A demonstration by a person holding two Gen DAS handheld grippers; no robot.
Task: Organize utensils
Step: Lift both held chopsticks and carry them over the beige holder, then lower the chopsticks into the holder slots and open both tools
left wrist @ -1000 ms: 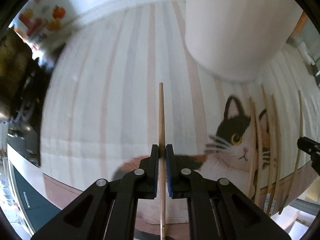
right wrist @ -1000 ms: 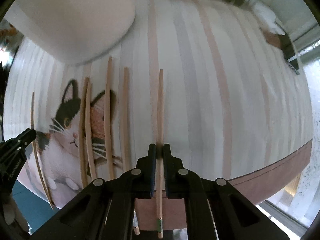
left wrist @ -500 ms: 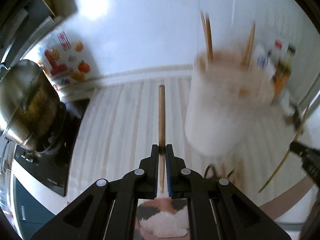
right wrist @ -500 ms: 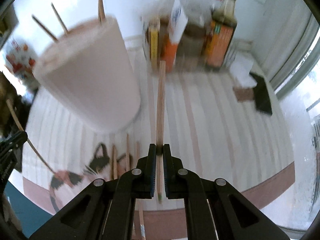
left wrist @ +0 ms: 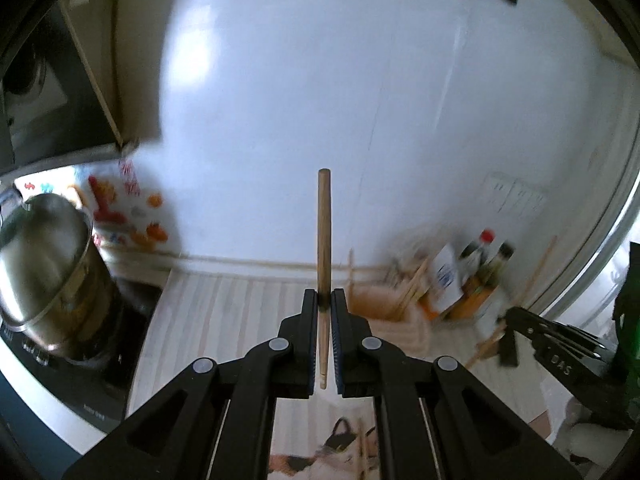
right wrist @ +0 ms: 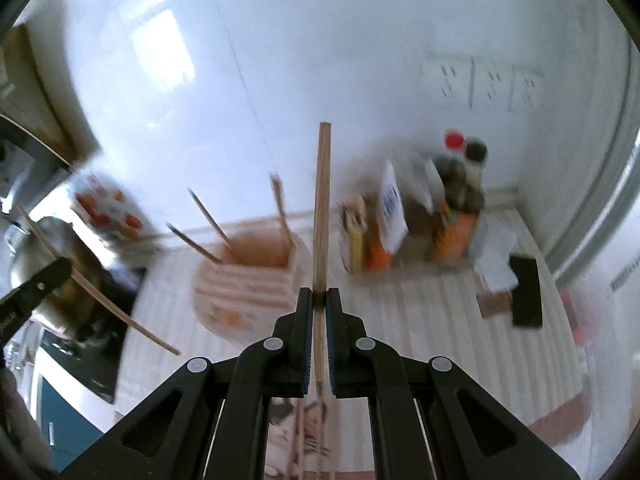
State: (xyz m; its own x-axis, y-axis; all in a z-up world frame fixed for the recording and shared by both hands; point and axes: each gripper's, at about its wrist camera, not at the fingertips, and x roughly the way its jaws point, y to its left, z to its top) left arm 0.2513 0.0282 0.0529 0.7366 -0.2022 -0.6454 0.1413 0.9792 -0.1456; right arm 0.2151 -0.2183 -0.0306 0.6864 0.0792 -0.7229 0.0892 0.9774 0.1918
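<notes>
Midway: both tongs carrying chopsticks

Left tongs [left wrist: 324,306] and right tongs [right wrist: 319,302] each pinch one chopstick [left wrist: 323,236] upright; holder [right wrist: 256,276] ahead already has several, more lie on the table [right wrist: 432,320] below.

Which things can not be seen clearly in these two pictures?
- Utensil holder, both views: motion blur; its contents cannot be counted.
- Bottles, both views: blurred, labels unreadable.
- Cat mat, both views: mostly hidden by the gripper bodies.
- Left chopstick and right chopstick: lower ends pass between the fingers.
- Pot, left wrist view: cut by the edge.
</notes>
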